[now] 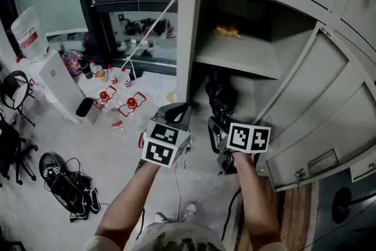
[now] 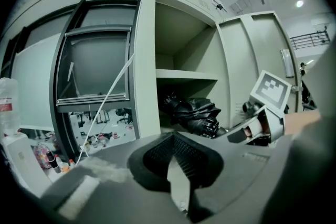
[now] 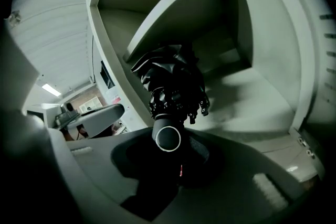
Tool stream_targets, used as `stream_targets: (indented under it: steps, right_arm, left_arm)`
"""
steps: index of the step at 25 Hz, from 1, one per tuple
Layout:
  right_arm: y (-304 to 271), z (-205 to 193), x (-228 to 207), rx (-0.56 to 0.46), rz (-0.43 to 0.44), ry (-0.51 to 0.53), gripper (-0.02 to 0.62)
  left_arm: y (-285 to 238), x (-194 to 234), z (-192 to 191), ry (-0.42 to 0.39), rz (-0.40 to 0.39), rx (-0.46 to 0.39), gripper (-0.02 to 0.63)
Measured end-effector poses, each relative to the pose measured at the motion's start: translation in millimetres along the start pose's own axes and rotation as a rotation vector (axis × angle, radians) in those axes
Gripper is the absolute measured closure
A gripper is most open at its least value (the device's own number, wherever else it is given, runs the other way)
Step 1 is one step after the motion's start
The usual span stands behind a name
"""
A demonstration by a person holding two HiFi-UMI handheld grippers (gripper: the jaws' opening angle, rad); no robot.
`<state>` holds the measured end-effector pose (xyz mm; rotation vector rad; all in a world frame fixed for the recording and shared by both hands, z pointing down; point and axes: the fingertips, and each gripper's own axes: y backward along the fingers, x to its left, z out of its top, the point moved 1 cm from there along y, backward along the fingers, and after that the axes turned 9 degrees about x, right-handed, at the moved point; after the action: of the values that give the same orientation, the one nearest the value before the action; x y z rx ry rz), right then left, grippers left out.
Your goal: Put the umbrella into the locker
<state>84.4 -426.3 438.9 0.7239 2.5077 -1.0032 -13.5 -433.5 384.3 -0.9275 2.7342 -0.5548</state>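
The black folded umbrella (image 1: 220, 94) sits partly inside the lower compartment of the open grey locker (image 1: 188, 38), below its shelf (image 1: 241, 56). My right gripper (image 1: 222, 126) is shut on the umbrella's handle. In the right gripper view the round handle end (image 3: 167, 138) sits between the jaws of the right gripper (image 3: 168, 147), and the bunched canopy (image 3: 170, 76) points into the compartment. My left gripper (image 1: 176, 113) hovers just left of it, by the locker's left wall, shut on nothing. From the left gripper (image 2: 176, 139) I see the umbrella (image 2: 191, 110) and the right gripper (image 2: 247, 131).
The locker door (image 1: 317, 114) stands open to the right. A yellow item (image 1: 226, 30) lies on the upper shelf. Bottles (image 1: 117, 109), a water dispenser (image 1: 50, 76), a tangle of cables (image 1: 67, 185) and a chair (image 1: 14, 94) crowd the floor at left. A white cord (image 1: 153, 29) slants past the locker.
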Motion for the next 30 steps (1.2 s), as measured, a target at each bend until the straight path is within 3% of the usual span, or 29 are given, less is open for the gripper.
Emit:
stream_targets:
  steps: [18,30]
  right_arm:
    - [-40,71,-10,-0.081,0.083,-0.261,0.489]
    - [-79,98,-31,-0.058,0.066,-0.339,0.489]
  left_arm:
    - [6,0,-1,-0.055,-0.045,0.003,0.601]
    - [6,16,-11,-0.054,-0.006,0.036,0.601]
